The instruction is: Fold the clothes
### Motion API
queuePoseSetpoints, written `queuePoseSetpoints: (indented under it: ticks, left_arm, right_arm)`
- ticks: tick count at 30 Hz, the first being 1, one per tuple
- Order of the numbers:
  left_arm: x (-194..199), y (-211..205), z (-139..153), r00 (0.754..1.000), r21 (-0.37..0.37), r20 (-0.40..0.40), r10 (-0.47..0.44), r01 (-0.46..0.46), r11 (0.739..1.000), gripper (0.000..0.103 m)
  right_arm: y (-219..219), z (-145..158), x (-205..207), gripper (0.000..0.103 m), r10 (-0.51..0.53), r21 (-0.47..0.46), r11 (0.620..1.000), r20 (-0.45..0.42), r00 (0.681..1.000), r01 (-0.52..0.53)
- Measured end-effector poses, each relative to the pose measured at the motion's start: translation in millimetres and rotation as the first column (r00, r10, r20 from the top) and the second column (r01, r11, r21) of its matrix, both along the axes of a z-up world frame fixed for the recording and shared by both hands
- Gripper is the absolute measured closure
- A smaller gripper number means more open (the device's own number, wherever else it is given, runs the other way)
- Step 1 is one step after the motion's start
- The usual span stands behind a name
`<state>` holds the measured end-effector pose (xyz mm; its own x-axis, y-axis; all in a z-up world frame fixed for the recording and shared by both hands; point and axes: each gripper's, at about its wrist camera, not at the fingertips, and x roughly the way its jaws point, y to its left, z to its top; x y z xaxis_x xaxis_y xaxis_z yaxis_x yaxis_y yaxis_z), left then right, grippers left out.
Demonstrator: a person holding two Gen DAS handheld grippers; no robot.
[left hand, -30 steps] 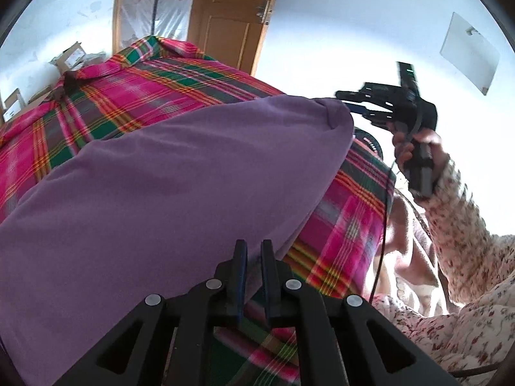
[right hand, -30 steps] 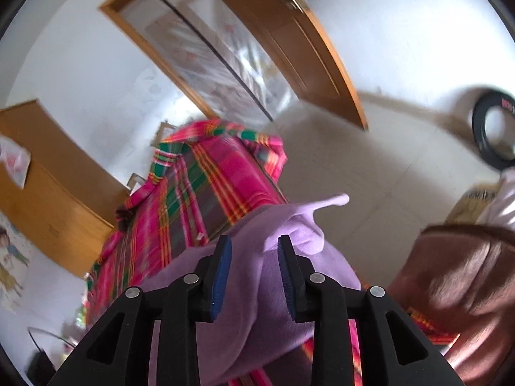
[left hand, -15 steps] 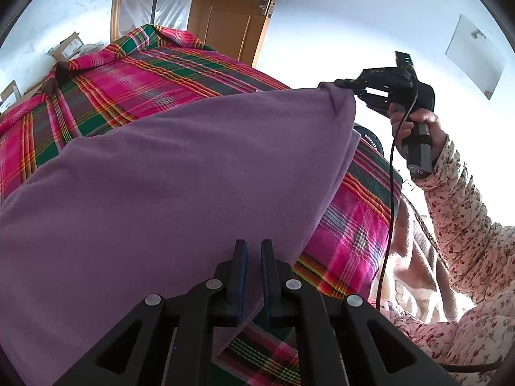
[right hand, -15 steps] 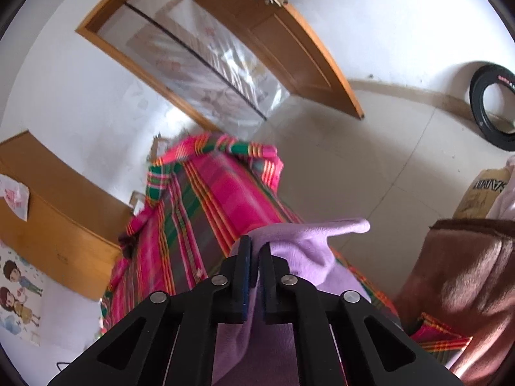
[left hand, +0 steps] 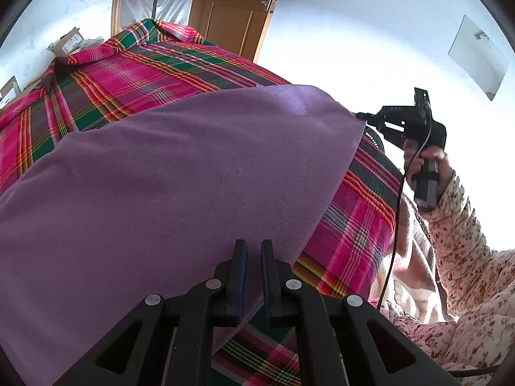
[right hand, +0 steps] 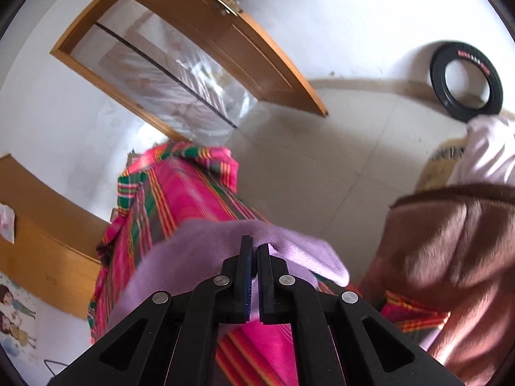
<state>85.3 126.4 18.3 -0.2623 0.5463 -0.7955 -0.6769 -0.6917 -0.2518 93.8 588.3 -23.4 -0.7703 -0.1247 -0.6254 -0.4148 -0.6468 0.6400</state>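
Observation:
A purple fleece garment (left hand: 180, 173) is lifted over a pink-and-green plaid cloth (left hand: 135, 64) covering the surface below. My left gripper (left hand: 253, 251) is shut on the garment's near edge. In the left wrist view my right gripper (left hand: 360, 115) is held by a hand in a floral sleeve and pinches the garment's far corner. The right wrist view shows that same gripper (right hand: 255, 248) shut on the purple garment (right hand: 199, 244), with the corner flopping to the right of the fingers.
A brown fuzzy garment (right hand: 450, 244) lies at the right. A wooden door (right hand: 231, 32) stands open beside a plastic-covered doorway. A black tyre (right hand: 466, 80) leans on the wall. Cardboard boxes (left hand: 70, 41) sit past the plaid cloth.
My right gripper went from open to shut on the garment's corner, then lifted and pulled it outward to the right. The purple fabric now stretches between both grippers.

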Motion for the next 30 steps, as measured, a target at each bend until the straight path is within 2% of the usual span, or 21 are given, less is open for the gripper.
queuePoseSetpoints:
  ticks: [4,7,10,12,15,16,17,18,21,26,30]
  left_arm:
    - [-2,2,0,1.0,0.0,0.003,0.001,-0.001,1.0,0.095]
    - [-4,3,0,1.0,0.0,0.006,0.001,-0.001,1.0,0.095]
    - [-6,5,0,1.0,0.002,0.013,-0.001,0.001,1.0,0.095]
    - [-7,6,-1,1.0,0.004,0.017,-0.001,0.001,1.0,0.095]
    - [-10,6,-2,1.0,0.01,0.026,-0.003,0.003,1.0,0.095]
    - [-10,7,-1,1.0,0.011,0.028,-0.003,0.003,1.0,0.095]
    - [-11,7,-2,1.0,0.012,0.03,-0.004,0.004,1.0,0.095]
    - [-11,7,-2,1.0,0.013,0.031,-0.005,0.005,1.0,0.095]
    - [-13,7,-2,0.999,0.019,0.038,-0.007,0.006,1.0,0.094]
    - [-16,5,-1,0.999,0.03,0.051,-0.009,0.007,1.0,0.094]
    - [-18,5,-1,0.998,0.037,0.059,-0.01,0.008,0.999,0.094]
  right_arm:
    - [3,-10,2,0.098,0.015,-0.009,1.0,0.053,0.998,-0.015]
    - [1,-4,0,0.092,-0.008,0.067,0.998,0.152,0.988,-0.002]
    - [0,8,3,0.091,-0.057,0.135,0.99,0.153,0.987,0.036]
    - [1,16,2,0.091,-0.059,0.139,0.989,0.11,0.992,0.043]
    - [-1,23,-14,0.09,0.012,0.101,0.995,0.053,0.999,-0.017]
    - [-2,25,-21,0.086,0.042,0.089,0.995,0.035,0.999,-0.045]
    - [-4,26,-28,0.076,0.072,0.077,0.994,0.017,0.997,-0.073]
    - [-6,27,-36,0.072,0.102,0.06,0.993,0.002,0.995,-0.102]
    - [-11,24,-59,0.068,0.202,0.001,0.979,-0.047,0.978,-0.202]
    - [-24,14,-89,0.066,0.279,0.0,0.96,0.028,0.96,-0.279]
    - [-32,7,-89,0.066,0.306,-0.002,0.952,0.039,0.951,-0.306]
